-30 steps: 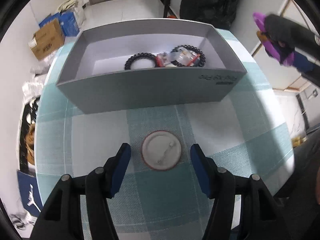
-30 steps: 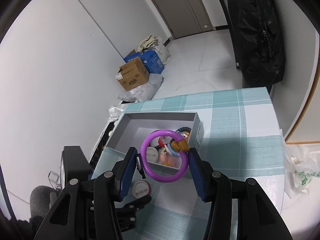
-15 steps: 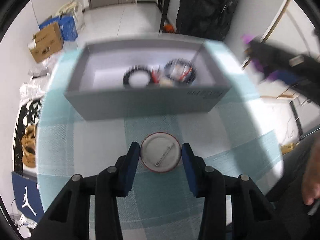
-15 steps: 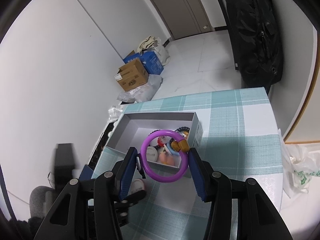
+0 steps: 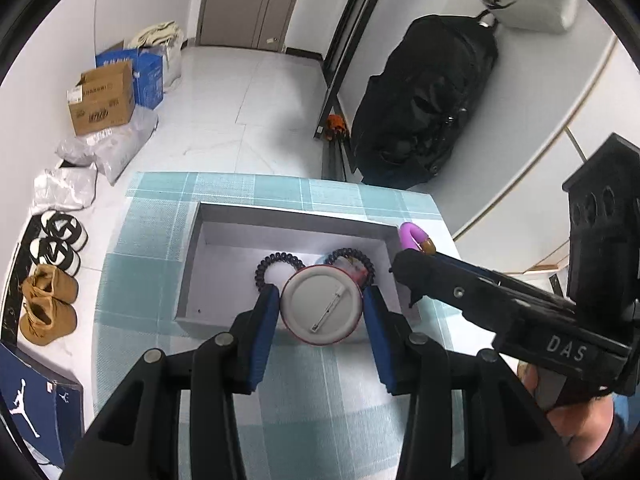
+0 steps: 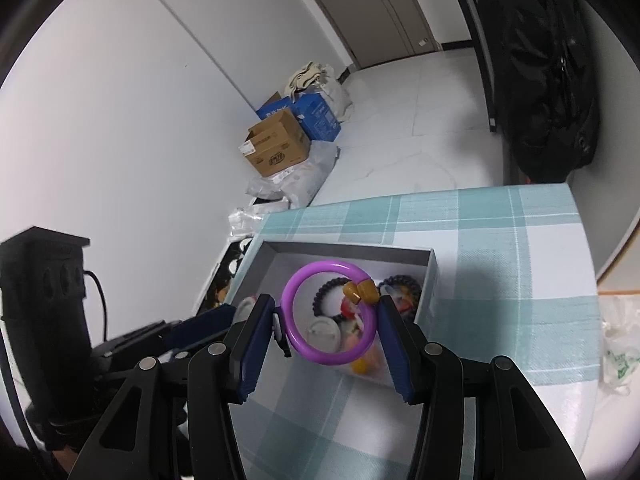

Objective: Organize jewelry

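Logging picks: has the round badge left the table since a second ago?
Yes. The badge, then flat on the tablecloth short of the box, now sits clamped in the left gripper, lifted to the box's near wall.

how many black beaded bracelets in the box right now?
2. One bracelet lies mid-floor of the gray box; the second bracelet sits just right of it, partly hidden behind the round badge held in the left gripper. More may be hidden beneath.

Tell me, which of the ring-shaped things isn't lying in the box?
The purple bangle. It is up in the air, pinched by the right gripper, while both black coil bands lie on the floor of the grey box.
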`<move>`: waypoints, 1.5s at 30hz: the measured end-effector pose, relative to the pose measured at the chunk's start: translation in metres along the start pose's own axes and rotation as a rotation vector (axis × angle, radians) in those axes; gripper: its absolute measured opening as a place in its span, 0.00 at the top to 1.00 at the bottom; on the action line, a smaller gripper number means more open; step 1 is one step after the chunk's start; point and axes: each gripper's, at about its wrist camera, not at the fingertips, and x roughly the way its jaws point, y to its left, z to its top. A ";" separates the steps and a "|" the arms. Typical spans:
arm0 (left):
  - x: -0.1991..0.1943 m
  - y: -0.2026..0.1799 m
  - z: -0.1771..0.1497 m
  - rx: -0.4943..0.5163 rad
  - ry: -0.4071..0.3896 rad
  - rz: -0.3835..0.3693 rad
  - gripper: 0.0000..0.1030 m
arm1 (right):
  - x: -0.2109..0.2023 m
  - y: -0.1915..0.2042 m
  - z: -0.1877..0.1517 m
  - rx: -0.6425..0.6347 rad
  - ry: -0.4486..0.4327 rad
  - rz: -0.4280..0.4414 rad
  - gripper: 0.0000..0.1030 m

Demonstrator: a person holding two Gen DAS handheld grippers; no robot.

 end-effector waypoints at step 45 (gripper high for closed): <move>-0.059 -0.019 -0.014 0.056 -0.217 0.120 0.37 | -0.079 0.039 -0.047 -0.253 -0.332 -0.138 0.03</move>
